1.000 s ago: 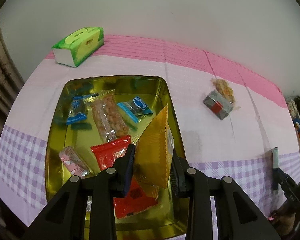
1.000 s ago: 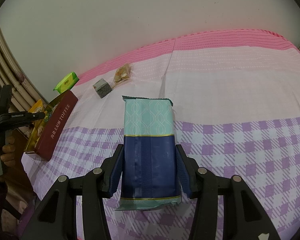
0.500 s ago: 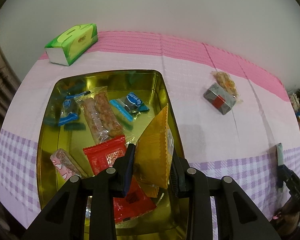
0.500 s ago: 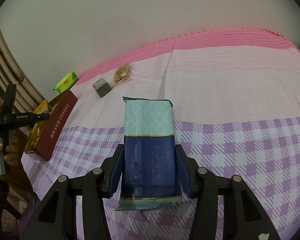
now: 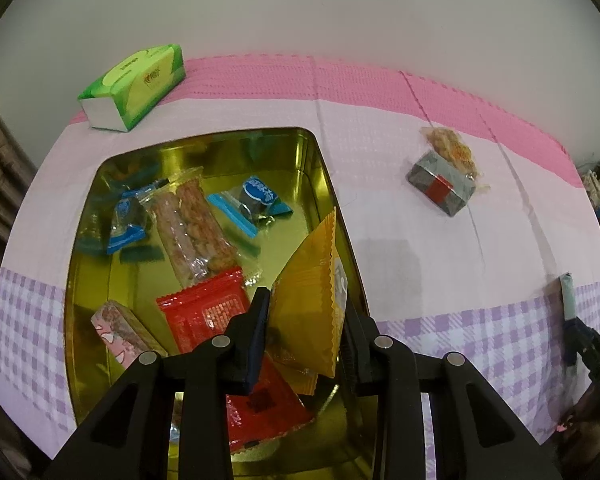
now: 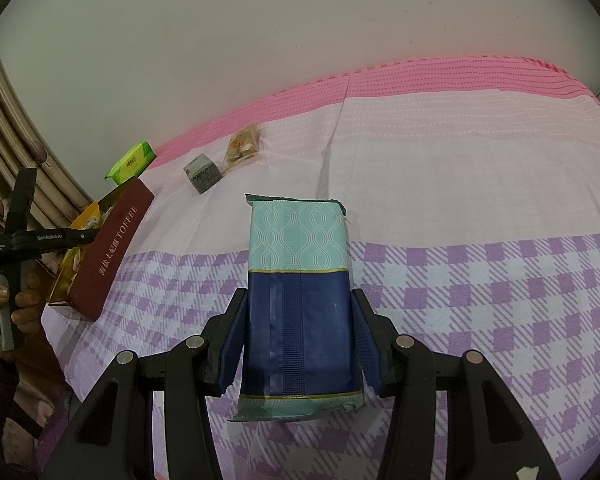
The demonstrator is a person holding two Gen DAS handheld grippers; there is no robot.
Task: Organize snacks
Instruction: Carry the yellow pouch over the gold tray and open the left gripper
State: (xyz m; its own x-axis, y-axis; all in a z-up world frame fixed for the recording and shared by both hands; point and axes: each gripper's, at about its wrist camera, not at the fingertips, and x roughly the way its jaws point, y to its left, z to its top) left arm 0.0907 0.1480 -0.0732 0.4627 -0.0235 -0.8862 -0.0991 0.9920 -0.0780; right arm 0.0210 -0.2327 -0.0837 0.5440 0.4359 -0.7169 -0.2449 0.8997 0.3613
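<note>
My left gripper (image 5: 304,312) is shut on an orange snack packet (image 5: 310,296) and holds it upright over the right side of a gold tin (image 5: 320,168). In the tin lie a red packet (image 5: 208,316), a clear peanut bar (image 5: 192,228), blue candies (image 5: 256,196) and a pink bar (image 5: 116,332). My right gripper (image 6: 298,320) is shut on a teal and navy packet (image 6: 298,288) just above the tablecloth. A grey box (image 5: 440,188) and a clear snack bag (image 5: 452,148) lie on the cloth to the right of the tin.
A green tissue pack (image 5: 136,84) sits at the back left near the wall. The tin's maroon side reading TOFFEE (image 6: 112,240) shows in the right wrist view, with the left gripper handle (image 6: 20,236) beside it. The table's edges lie left and front.
My left gripper has moved forward and lower over the tin with the orange packet. The right gripper and its packet have stayed still.
</note>
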